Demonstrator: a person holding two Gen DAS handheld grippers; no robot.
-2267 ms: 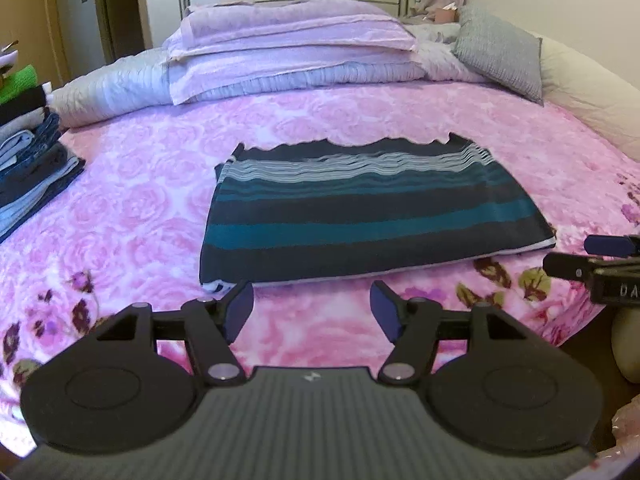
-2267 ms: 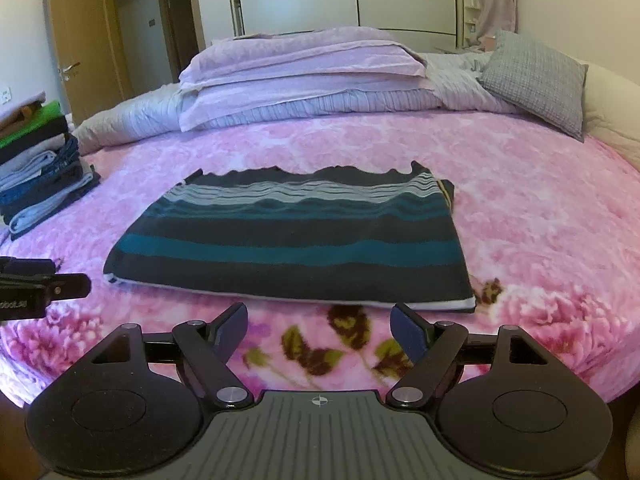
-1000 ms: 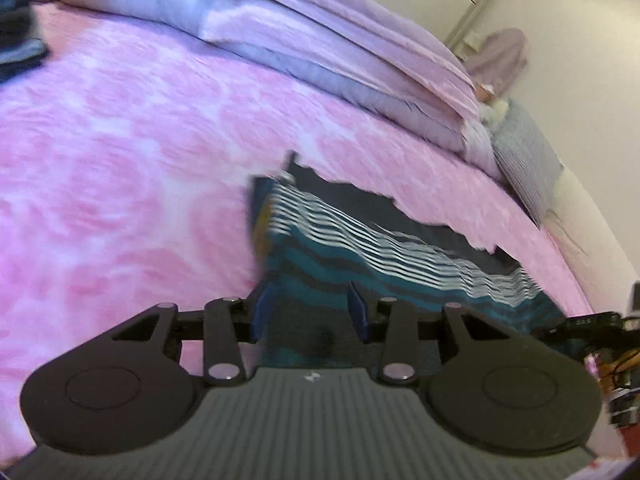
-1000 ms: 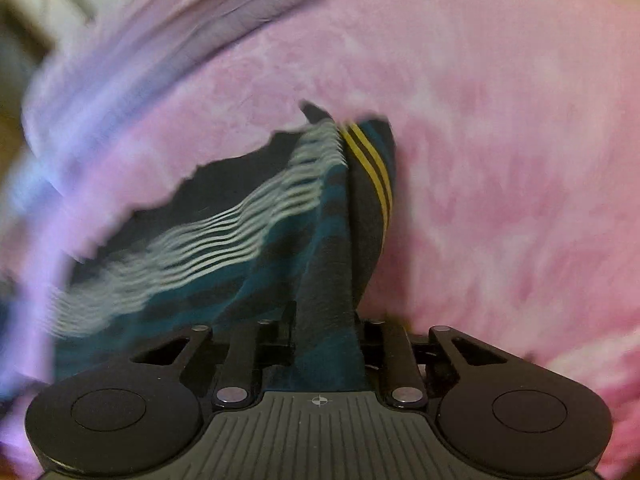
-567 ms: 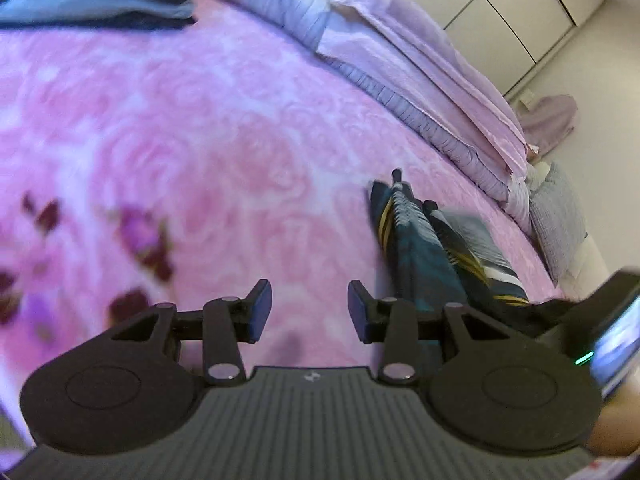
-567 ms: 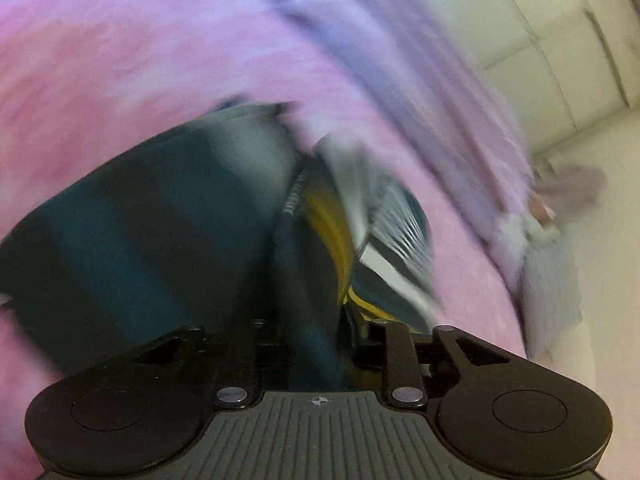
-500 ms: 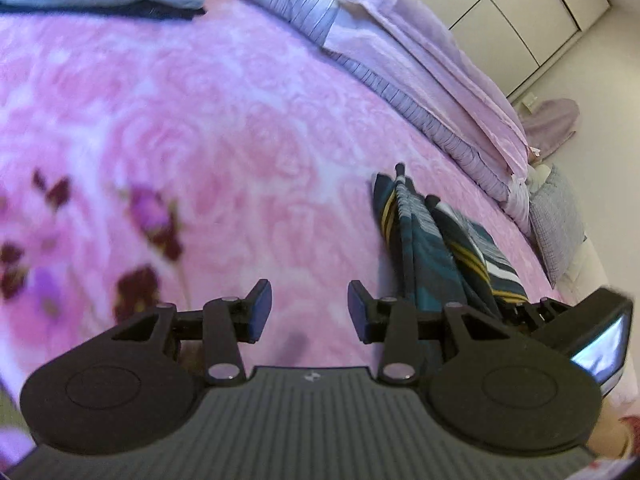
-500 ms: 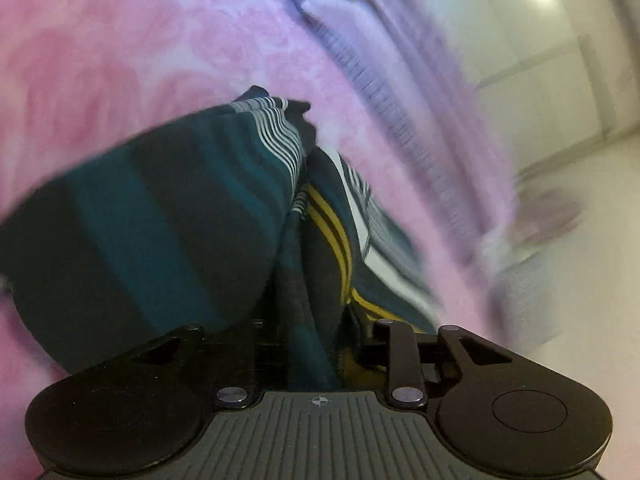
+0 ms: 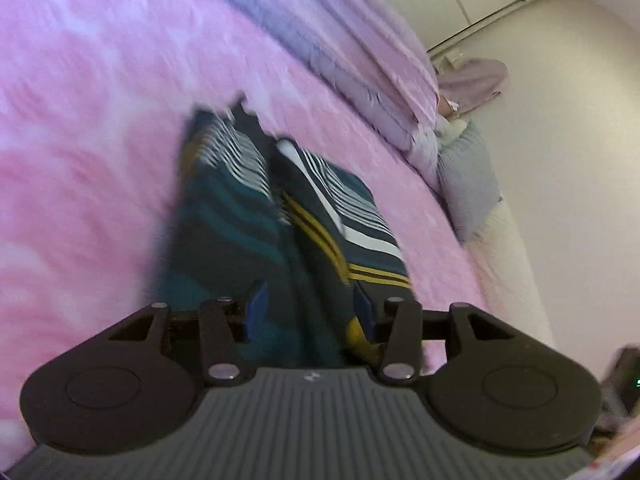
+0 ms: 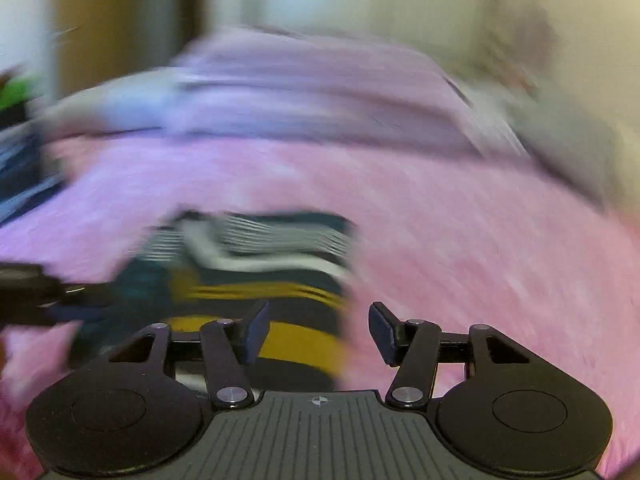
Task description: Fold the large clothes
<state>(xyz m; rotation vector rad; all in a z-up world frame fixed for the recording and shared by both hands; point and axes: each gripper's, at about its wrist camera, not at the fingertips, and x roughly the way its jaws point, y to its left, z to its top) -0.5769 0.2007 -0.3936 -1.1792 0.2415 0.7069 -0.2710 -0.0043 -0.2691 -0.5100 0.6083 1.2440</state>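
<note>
The dark striped garment (image 9: pixel 240 208), with teal, white and yellow bands, lies folded over on itself on the pink floral bedspread (image 9: pixel 80 120). My left gripper (image 9: pixel 309 306) is open and hangs low over the garment's near end, with cloth showing in the gap between its blue pads. The right wrist view is blurred by motion. In it my right gripper (image 10: pixel 319 330) is open and holds nothing, just above the right edge of the garment (image 10: pixel 260 264). The left gripper (image 10: pixel 32 296) shows as a dark shape at that view's left edge.
Lilac pillows and folded bedding (image 9: pixel 340 40) are piled at the head of the bed. A grey cushion (image 9: pixel 468 176) leans by the cream wall side. A blurred stack of folded clothes (image 10: pixel 16 168) sits at the far left. Pink bedspread (image 10: pixel 480 260) stretches to the right.
The right gripper has let go of the garment edge it carried across and has pulled back, open. The garment now lies folded over. The left gripper has swung over the garment's near end.
</note>
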